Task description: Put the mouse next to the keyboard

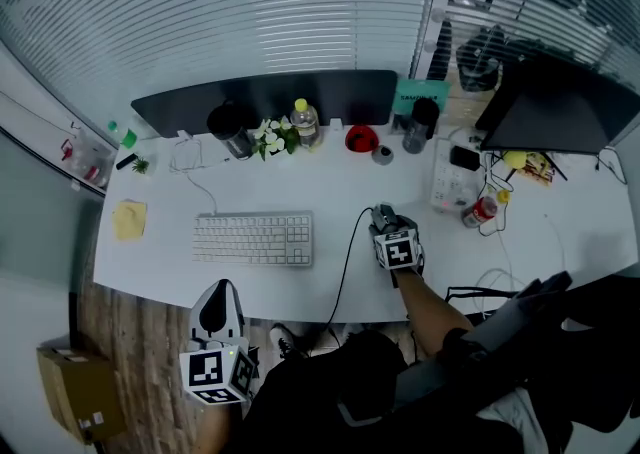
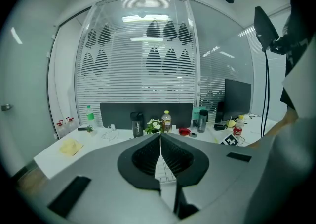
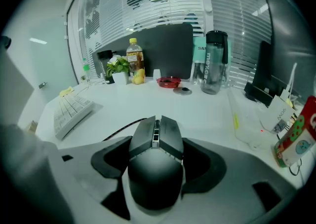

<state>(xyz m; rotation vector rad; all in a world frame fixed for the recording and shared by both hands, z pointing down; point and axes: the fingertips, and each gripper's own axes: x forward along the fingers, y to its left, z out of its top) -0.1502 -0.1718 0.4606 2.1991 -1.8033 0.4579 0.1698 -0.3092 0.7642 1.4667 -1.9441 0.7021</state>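
A dark wired mouse [image 1: 383,215] [image 3: 155,178] rests on the white desk [image 1: 330,187], well to the right of the white keyboard [image 1: 253,239] [image 3: 71,112]. My right gripper [image 1: 386,224] [image 3: 158,161] is down over the mouse, one pad against each of its sides, shut on it. The mouse's cable [image 1: 345,262] runs off over the desk's front edge. My left gripper [image 1: 220,292] [image 2: 159,141] hangs in front of the desk edge below the keyboard, its jaws shut together with nothing between them.
Along the back stand a dark divider panel [image 1: 265,97], a black tumbler [image 1: 228,127], a small plant [image 1: 272,137], a yellow-capped bottle [image 1: 305,122], a red bowl [image 1: 361,137] and a dark bottle [image 1: 420,122]. A red can [image 1: 480,212] and a monitor [image 1: 555,107] stand on the right.
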